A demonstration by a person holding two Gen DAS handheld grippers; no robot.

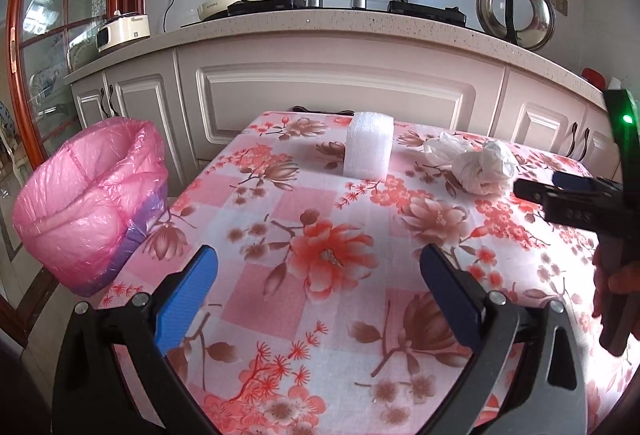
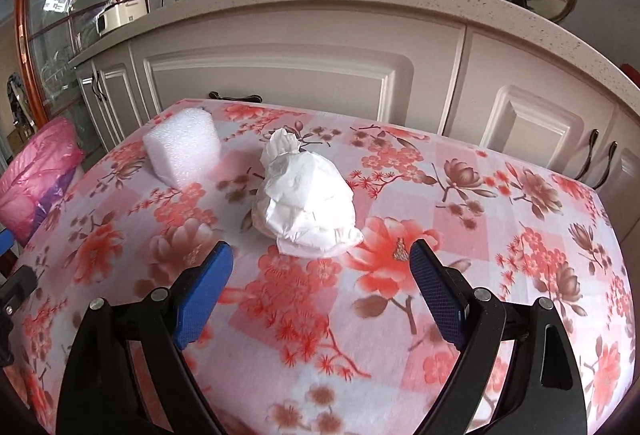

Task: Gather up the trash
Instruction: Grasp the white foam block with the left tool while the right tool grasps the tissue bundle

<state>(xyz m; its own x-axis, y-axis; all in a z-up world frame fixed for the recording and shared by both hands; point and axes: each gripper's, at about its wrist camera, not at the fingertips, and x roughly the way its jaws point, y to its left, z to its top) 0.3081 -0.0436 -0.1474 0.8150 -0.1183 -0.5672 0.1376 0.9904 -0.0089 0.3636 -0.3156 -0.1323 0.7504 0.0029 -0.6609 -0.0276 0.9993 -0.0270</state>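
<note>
Task stands at its opening stage, by my judgement. Two pieces of trash remain on the table: a crumpled white bag and a foam block. Neither is gripped. The bin, lined with a pink bag, stands off the table's edge at 9 o'clock in the left wrist view; nothing can be made out inside it.

The right gripper has its jaws wide apart, empty, with the white bag just beyond them at 12 o'clock, apart from both fingers. The left gripper is likewise spread and empty over bare cloth, the foam block well ahead at 12 o'clock.

Both pieces are left to collect.

Writing: a flat appliance on the counter carries dark lettering, too small to read. No other labels are legible.
</note>
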